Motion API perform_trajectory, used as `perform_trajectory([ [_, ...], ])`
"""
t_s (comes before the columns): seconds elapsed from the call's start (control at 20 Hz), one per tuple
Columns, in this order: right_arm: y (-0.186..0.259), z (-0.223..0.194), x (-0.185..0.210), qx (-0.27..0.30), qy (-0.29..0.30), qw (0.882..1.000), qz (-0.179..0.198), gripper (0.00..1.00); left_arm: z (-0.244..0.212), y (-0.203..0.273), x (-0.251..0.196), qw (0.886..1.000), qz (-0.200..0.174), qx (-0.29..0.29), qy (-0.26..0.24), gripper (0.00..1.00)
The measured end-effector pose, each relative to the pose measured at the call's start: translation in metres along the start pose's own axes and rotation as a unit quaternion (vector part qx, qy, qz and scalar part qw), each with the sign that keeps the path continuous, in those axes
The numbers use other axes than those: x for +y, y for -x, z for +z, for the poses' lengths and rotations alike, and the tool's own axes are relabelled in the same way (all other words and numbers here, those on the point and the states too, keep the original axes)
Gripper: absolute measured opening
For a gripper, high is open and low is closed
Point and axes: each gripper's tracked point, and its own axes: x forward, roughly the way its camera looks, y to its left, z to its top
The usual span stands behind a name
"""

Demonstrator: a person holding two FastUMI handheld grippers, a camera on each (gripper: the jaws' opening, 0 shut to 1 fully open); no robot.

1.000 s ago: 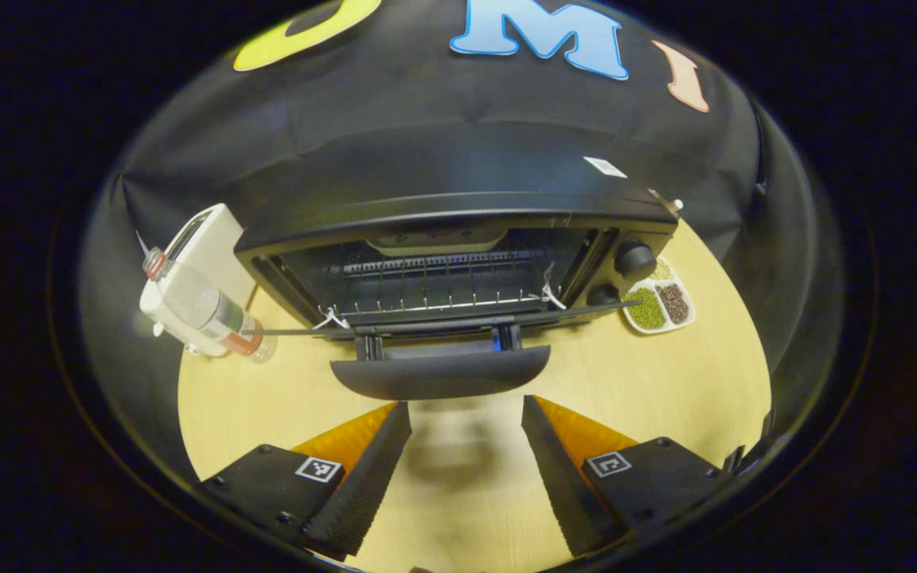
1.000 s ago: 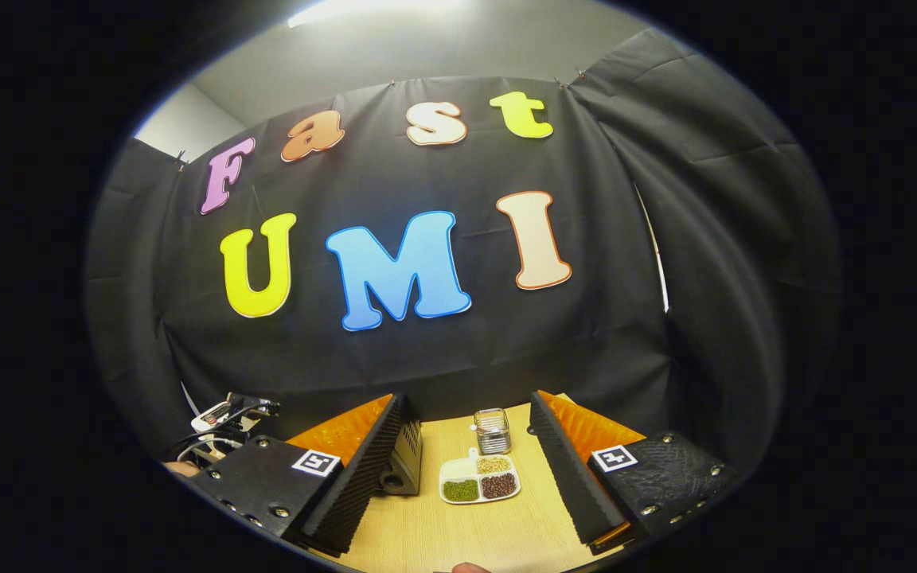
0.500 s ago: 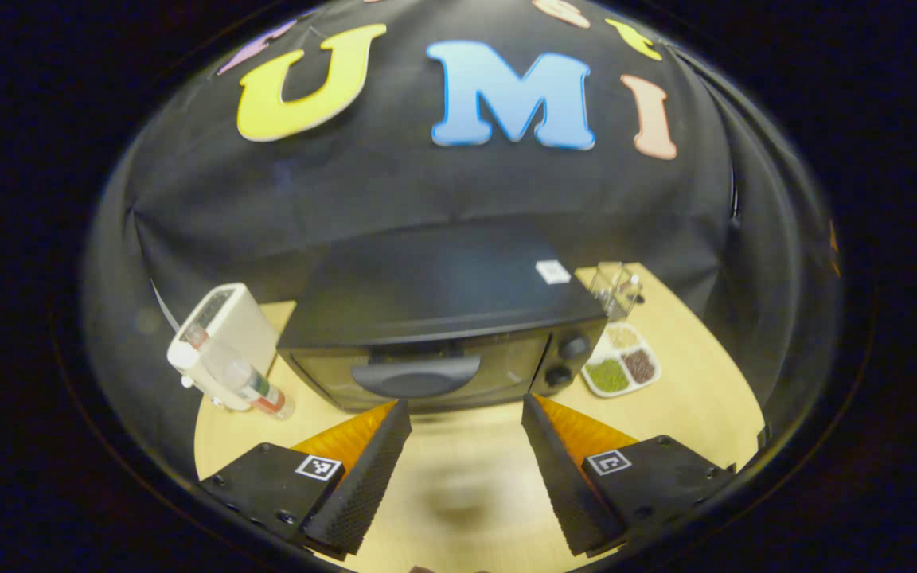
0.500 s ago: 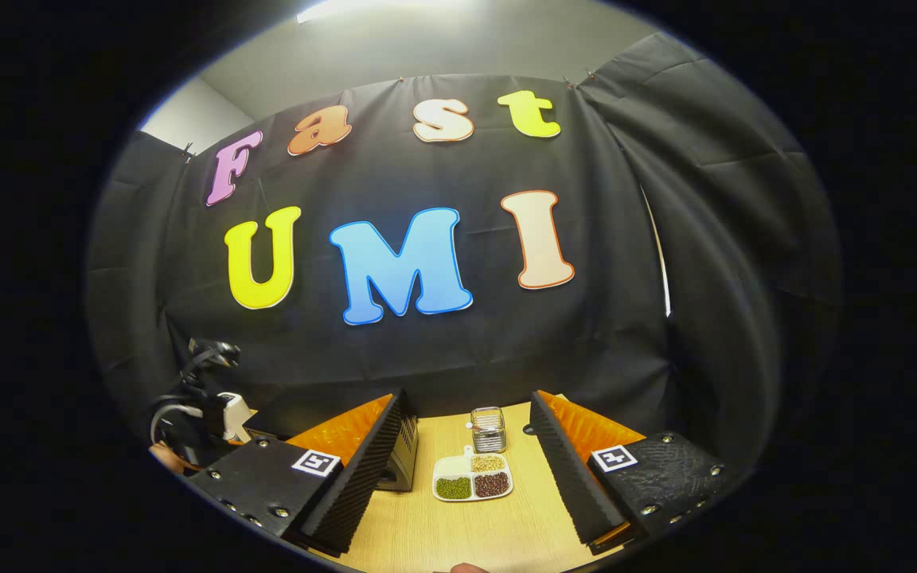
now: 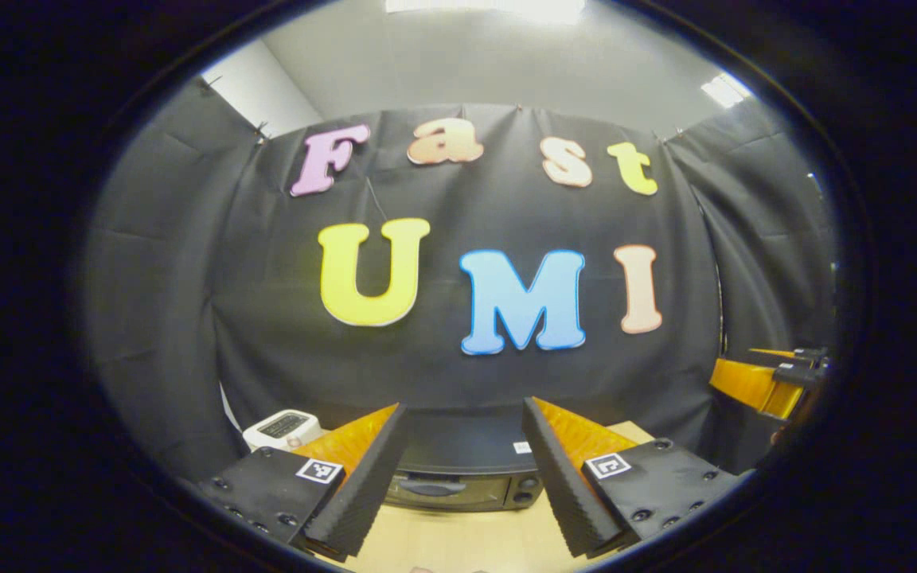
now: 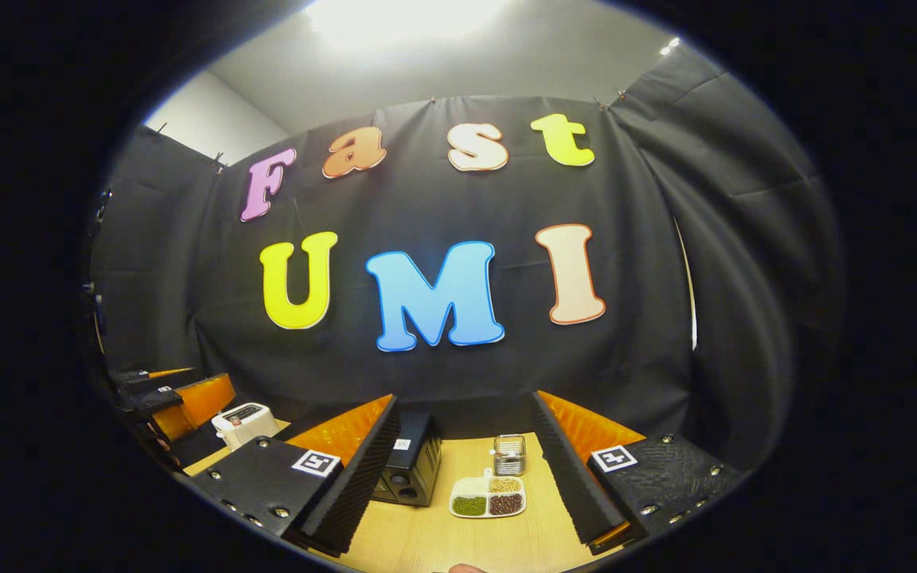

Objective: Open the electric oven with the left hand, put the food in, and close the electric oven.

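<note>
The left claw (image 5: 462,477) is spread wide and holds nothing; straight ahead of it, framed between its two fingers and a little way off, sits the oven (image 5: 462,473) on the pale wooden surface (image 5: 458,541). Its door looks shut, with the long curved handle (image 5: 424,486) across the upper front and two knobs (image 5: 528,488) toward the claw's right side. The right claw (image 6: 462,481) is likewise open and empty; from it the oven (image 6: 411,469) lies ahead and to the left, with a divided dish of beans (image 6: 487,500) directly between its fingers and a small wire-caged jar (image 6: 509,454) just beyond the dish. A white appliance (image 5: 281,427) stands ahead and to the left of the left claw, beside the oven. The oven should be a rigid, fairly heavy metal box, unlikely to slide much, but its door probably hinges at the bottom and swings on a spring or catch, so a jerk could rock the whole body. The handle is the place to take hold: stiff, smooth plastic, wide enough for both fingers to close over its middle, where a pull stays even. Its rounded face may be slippery, so a grip from above and below seems safer than a pinch at one end. Whether food is already inside cannot be told.
</note>
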Motion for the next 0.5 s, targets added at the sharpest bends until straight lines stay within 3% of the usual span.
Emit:
perform_trajectory([
  [0.5, 0.015, 0.007, 0.022, 0.001, -0.006, 1.0, -0.001, 0.99, 0.02, 0.024, 0.005, 1.0, -0.025, -0.008, -0.007, 0.91],
])
